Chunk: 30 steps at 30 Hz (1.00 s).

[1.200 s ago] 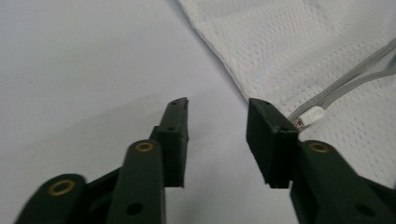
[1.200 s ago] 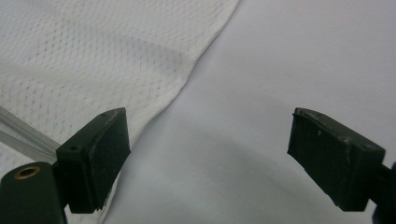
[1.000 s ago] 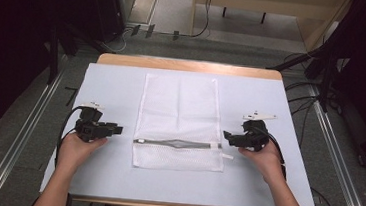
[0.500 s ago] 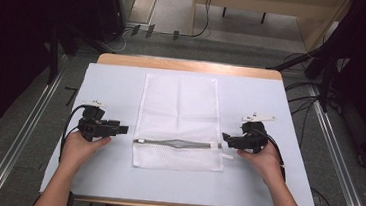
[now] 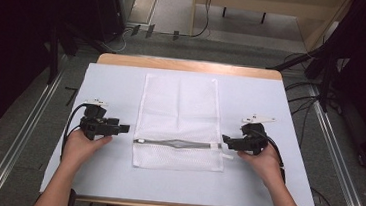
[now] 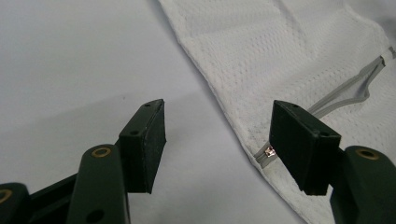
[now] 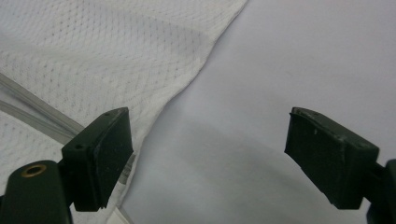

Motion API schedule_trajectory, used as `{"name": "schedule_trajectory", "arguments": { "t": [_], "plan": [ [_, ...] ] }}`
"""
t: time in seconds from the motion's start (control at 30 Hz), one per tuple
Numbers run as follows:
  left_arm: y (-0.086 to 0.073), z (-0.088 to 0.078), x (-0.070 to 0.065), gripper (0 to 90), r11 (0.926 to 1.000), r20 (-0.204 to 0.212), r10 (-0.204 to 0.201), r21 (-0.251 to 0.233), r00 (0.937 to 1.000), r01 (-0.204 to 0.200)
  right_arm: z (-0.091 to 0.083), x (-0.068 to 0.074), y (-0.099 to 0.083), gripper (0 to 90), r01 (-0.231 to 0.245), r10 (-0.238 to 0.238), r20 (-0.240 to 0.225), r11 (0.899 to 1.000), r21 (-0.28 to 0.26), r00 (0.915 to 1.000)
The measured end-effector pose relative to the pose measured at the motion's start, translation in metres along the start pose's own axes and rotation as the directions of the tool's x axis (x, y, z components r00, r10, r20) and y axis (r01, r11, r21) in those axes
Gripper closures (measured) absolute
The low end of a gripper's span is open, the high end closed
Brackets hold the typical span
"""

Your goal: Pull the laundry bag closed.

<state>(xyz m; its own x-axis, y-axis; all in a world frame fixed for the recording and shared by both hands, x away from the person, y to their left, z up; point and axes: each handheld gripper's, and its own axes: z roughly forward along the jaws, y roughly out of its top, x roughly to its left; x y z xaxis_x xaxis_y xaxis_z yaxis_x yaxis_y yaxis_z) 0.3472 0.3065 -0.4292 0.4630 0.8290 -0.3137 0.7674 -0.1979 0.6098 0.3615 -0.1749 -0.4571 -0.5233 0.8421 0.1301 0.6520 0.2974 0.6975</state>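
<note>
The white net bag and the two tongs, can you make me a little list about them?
bag: white net bag lying flat on the table
zipper: grey zipper running across the bag, partly open in the middle
left tongs: left tongs open, beside the bag's left edge
right tongs: right tongs open, at the bag's right edge
held: nothing

Both forearms reach in low and level, one to each side. The left hand [image 5: 81, 147] holds its claw [image 5: 124, 127] pointing inward to the right, jaws spread wide. The right hand [image 5: 262, 161] mirrors it, its claw [image 5: 225, 138] aimed left with jaws likewise parted and nothing between them.
</note>
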Motion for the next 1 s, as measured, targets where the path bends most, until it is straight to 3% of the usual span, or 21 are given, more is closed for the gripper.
{"name": "schedule_trajectory", "arguments": {
  "t": [0.33, 1.0],
  "plan": [
    [0.001, 0.0, 0.001, 36.3, 1.0, 0.006, -0.008, 0.003, 0.9999, 0.008, 0.001, 0.005, 0.001, 18.0, 0.011, -0.011, -0.017, 1.0, 0.005, 0.9998],
    [0.001, 0.0, -0.004, 36.6, 0.9996, 0.02, 0.023, 0.019, 0.9995, -0.023, -0.002, 0.014, 0.001, 26.1, 0.049, -0.048, -0.044, 0.998, 0.024, 0.9978]
  ]
}}
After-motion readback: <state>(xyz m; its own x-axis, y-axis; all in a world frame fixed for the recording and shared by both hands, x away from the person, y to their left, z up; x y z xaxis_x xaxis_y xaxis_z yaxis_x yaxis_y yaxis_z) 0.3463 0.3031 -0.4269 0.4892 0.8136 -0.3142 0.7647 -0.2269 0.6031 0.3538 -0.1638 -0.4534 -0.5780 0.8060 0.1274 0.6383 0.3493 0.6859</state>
